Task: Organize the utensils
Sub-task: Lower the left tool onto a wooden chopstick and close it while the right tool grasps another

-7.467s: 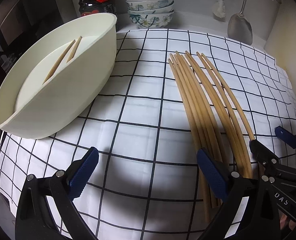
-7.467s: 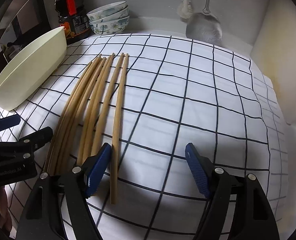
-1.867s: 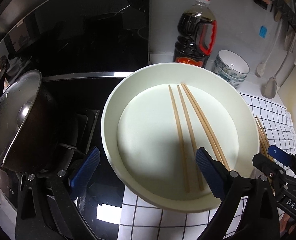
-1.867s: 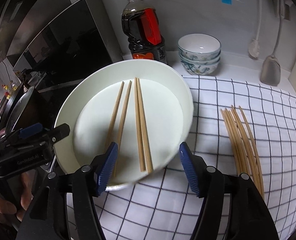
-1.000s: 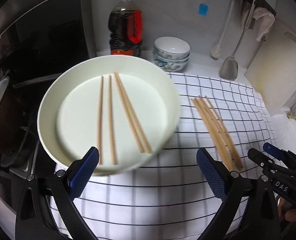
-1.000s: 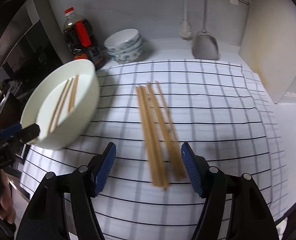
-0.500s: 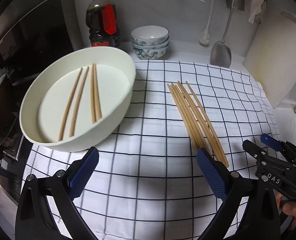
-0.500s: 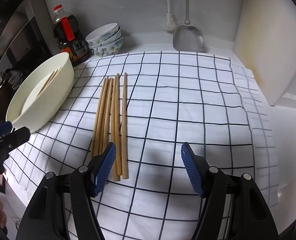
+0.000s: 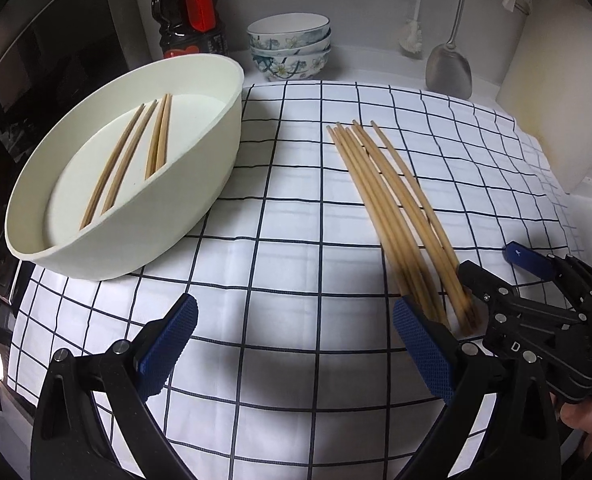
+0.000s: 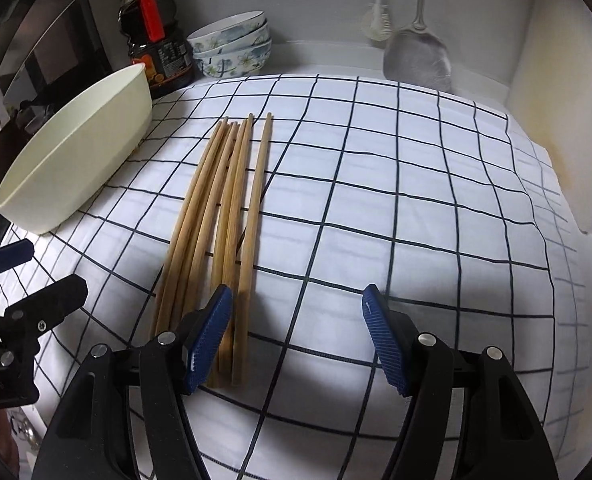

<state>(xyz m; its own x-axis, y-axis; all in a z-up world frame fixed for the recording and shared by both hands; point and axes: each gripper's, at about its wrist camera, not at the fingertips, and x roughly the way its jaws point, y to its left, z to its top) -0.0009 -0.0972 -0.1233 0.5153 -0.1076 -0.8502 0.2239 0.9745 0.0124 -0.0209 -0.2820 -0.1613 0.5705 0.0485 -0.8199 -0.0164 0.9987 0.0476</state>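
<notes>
1. The right gripper (image 10: 298, 334) is hanging over the near ends of the loose chopsticks (image 10: 231, 216) on the checked cloth (image 10: 416, 200) covering the tabletop; its jaws are standing apart and empty.
2. The left gripper (image 9: 293, 346) is likewise standing open with nothing in it, left of the bundle.
3. Four chopsticks are lying in the cream basin (image 9: 199, 184).
4. A good pick is probably taking the outermost stick, squarely across its shaft, so its neighbours are not dragged along.
</notes>
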